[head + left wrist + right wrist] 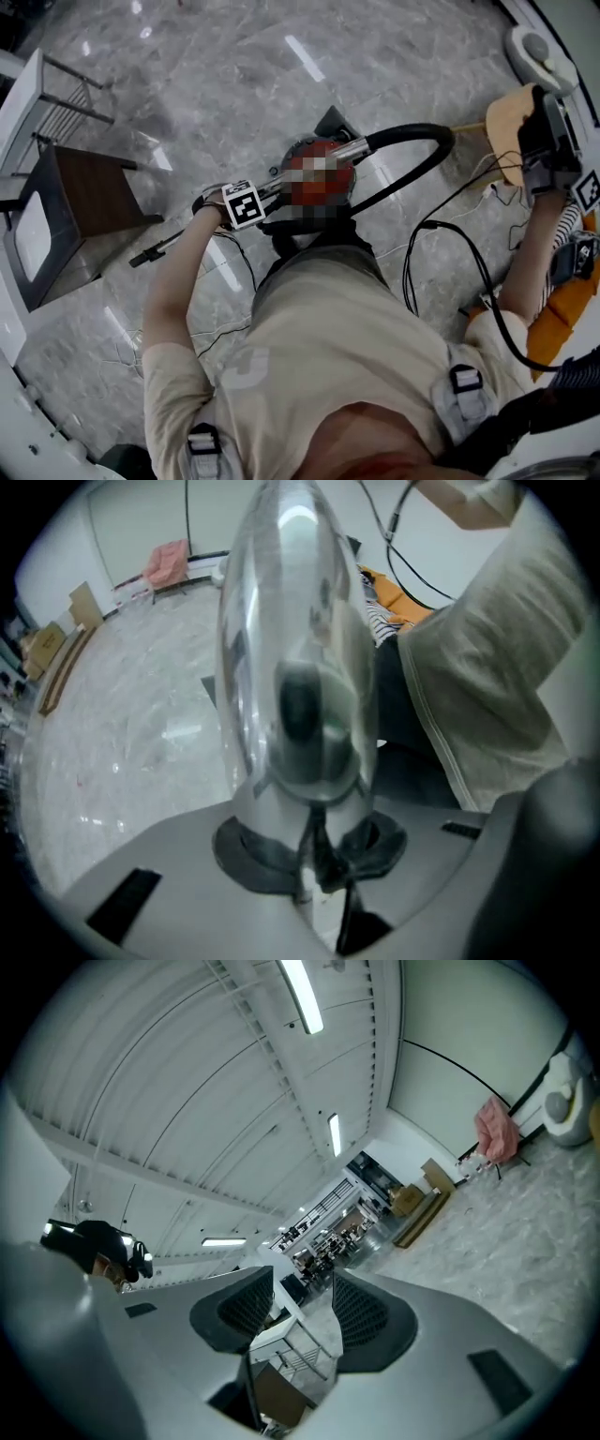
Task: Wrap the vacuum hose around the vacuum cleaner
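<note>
Shiny metal vacuum tube [295,621] clamped by left gripper [314,860] beside red round vacuum cleaner [305,148], seemingly; black hose [427,133] looped right of cleaner; right gripper [298,1312] fingers apart, nothing held

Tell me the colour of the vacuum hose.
Black. The hose shows best in the head view.
</note>
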Motion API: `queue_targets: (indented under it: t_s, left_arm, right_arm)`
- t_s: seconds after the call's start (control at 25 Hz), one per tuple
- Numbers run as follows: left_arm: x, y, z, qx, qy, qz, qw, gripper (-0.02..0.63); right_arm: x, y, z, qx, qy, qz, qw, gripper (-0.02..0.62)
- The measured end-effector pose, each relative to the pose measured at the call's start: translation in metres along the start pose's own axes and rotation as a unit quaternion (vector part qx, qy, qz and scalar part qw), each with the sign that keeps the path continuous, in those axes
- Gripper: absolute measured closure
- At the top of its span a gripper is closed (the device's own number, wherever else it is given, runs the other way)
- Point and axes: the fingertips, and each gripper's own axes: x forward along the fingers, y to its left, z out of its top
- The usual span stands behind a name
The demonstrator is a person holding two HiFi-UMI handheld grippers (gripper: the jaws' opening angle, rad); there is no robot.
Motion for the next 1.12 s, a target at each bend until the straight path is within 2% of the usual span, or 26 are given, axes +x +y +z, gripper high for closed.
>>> queue_targets:
  t_s: [0.12, 0.2, 0.32, 0.44, 0.56, 0.72, 0.96, 1.04, 1.12]
  left_arm:
    - [0.000, 0.001, 0.010, -0.039, 0.000, 0.018, 0.9991, 0.522]
    - [0.005, 0.003, 0.008, -0.062, 0.001, 0.017, 0.9979, 0.522]
    - [0.011, 0.005, 0.002, -0.084, 0.008, 0.015, 0.9963, 0.522]
    - [0.011, 0.011, 0.003, -0.095, 0.011, 0.026, 0.9951, 0.522]
    - [0.013, 0.016, 0.013, -0.105, 0.013, 0.032, 0.9939, 0.522]
    - [0.007, 0.029, 0.051, -0.107, 0.015, 0.054, 0.9926, 0.522]
    - [-0.043, 0.078, 0.137, -0.126, -0.039, 0.112, 0.9849, 0.520]
    - [-0.065, 0.097, 0.161, -0.133, -0.052, 0.122, 0.9822, 0.517]
    - [-0.088, 0.110, 0.174, -0.147, -0.066, 0.132, 0.9781, 0.517]
  right_arm:
    - [-0.026, 0.022, -0.026, 0.008, -0.013, -0.007, 1.000, 0.397]
    - [-0.034, 0.020, -0.059, 0.034, -0.010, -0.012, 0.999, 0.397]
    - [-0.037, -0.003, -0.121, 0.104, -0.002, -0.026, 0.994, 0.397]
    - [-0.031, -0.033, -0.176, 0.171, 0.014, -0.042, 0.984, 0.397]
    - [-0.011, -0.049, -0.220, 0.220, 0.049, -0.024, 0.974, 0.397]
    - [0.019, -0.067, -0.255, 0.260, 0.112, 0.009, 0.959, 0.397]
    - [0.035, -0.094, -0.300, 0.291, 0.231, 0.046, 0.927, 0.397]
    - [0.027, -0.118, -0.316, 0.300, 0.263, 0.023, 0.917, 0.397]
    - [0.011, -0.156, -0.328, 0.320, 0.279, -0.034, 0.905, 0.397]
